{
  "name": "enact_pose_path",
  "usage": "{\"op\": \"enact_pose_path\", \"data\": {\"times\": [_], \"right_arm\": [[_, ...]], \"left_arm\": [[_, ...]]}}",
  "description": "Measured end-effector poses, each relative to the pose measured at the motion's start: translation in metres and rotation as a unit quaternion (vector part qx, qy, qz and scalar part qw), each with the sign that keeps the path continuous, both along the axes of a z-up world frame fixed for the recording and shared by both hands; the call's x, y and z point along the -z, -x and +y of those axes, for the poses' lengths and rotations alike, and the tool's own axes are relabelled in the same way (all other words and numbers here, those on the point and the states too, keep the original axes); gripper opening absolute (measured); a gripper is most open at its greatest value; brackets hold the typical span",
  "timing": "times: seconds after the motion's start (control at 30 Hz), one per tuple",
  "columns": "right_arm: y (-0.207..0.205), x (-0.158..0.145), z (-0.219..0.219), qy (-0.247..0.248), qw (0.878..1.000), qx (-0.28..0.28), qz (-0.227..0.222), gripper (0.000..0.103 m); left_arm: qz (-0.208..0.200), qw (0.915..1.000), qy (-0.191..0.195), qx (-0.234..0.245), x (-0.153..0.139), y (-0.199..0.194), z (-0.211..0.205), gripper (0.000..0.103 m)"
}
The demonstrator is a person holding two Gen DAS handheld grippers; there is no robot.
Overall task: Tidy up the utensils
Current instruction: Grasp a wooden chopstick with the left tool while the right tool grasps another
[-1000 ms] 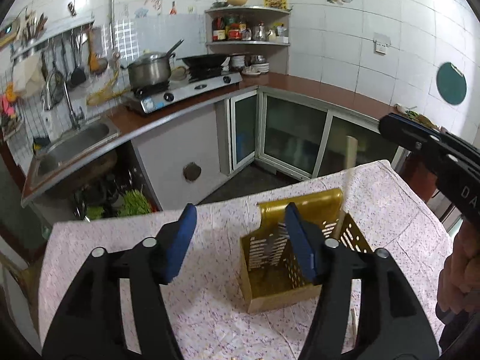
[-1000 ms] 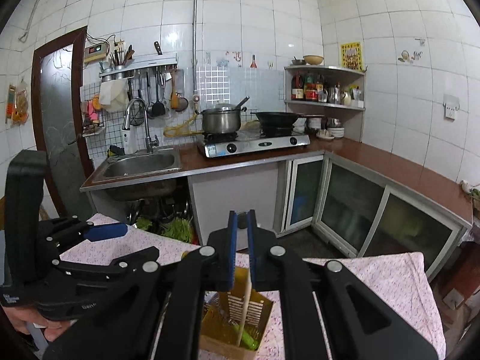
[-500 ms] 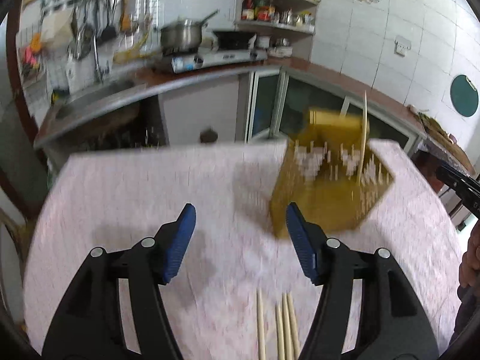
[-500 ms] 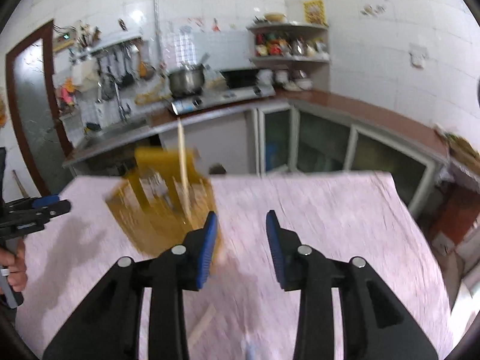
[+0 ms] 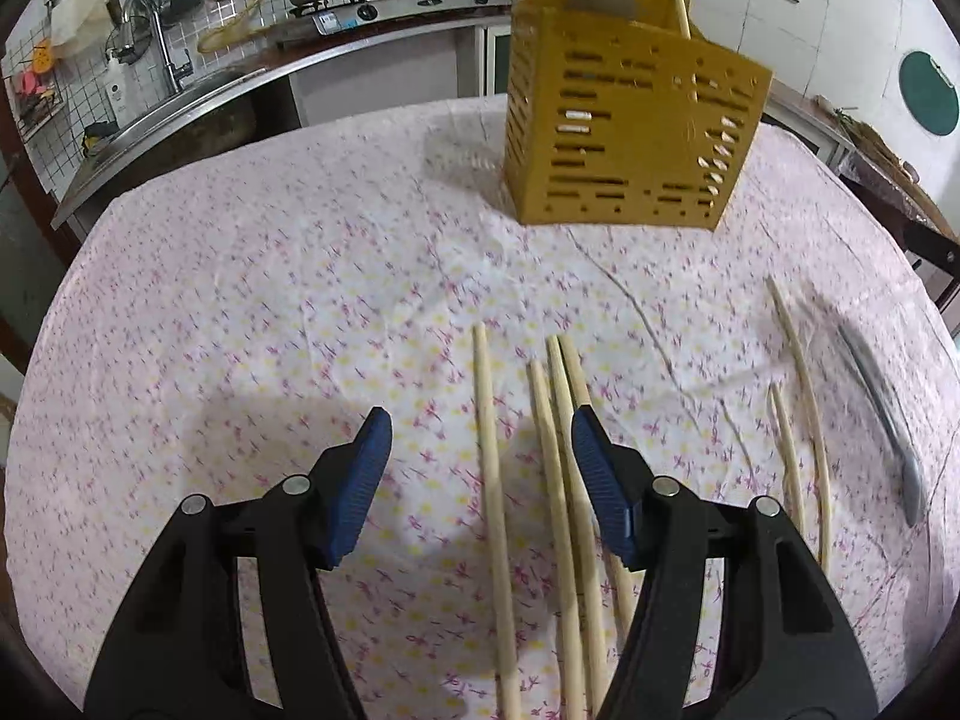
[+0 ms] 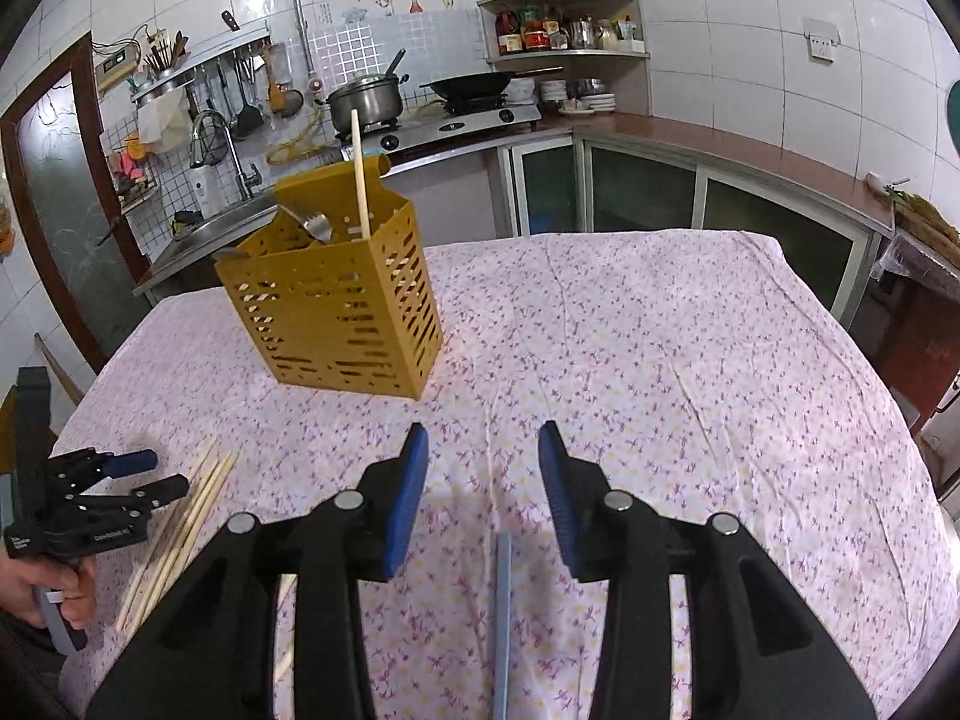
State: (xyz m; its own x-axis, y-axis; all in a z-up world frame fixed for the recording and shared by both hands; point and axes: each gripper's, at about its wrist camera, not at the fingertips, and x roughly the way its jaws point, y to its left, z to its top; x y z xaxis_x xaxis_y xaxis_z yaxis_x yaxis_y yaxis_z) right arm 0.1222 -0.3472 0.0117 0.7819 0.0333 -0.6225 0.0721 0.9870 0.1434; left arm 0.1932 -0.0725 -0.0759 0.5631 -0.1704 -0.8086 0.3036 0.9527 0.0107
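Matt yellow plastic caddy (image 6: 336, 312); pale wooden chopsticks (image 5: 492, 480); creased floral cloth (image 6: 660, 348)

Obstacle: yellow slotted caddy (image 6: 336, 306) standing on the counter (image 6: 660, 360), far left of centre. Low obstacles: loose chopsticks (image 5: 540, 480) near edge, grey utensil handle (image 6: 500, 600) near them. Free room: right half of cloth-covered counter, open strip before caddy.

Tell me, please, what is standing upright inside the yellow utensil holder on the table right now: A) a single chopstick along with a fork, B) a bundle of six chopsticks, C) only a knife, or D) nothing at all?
A: in the right wrist view, one chopstick rises above the rim of the yellow utensil holder, with a fork leaning beside it; other chopsticks lie on the tablecloth.
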Motion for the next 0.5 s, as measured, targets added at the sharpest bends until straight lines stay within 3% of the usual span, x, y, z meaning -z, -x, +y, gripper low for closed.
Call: {"op": "enact_pose_path", "data": {"times": [0.5], "right_arm": [[-0.009,0.021,0.022,0.004,0.999,-0.008,0.044,0.040]], "left_arm": [[0.014,0.9998,-0.014,-0.007,0.017,-0.017,-0.002,0.063]]}}
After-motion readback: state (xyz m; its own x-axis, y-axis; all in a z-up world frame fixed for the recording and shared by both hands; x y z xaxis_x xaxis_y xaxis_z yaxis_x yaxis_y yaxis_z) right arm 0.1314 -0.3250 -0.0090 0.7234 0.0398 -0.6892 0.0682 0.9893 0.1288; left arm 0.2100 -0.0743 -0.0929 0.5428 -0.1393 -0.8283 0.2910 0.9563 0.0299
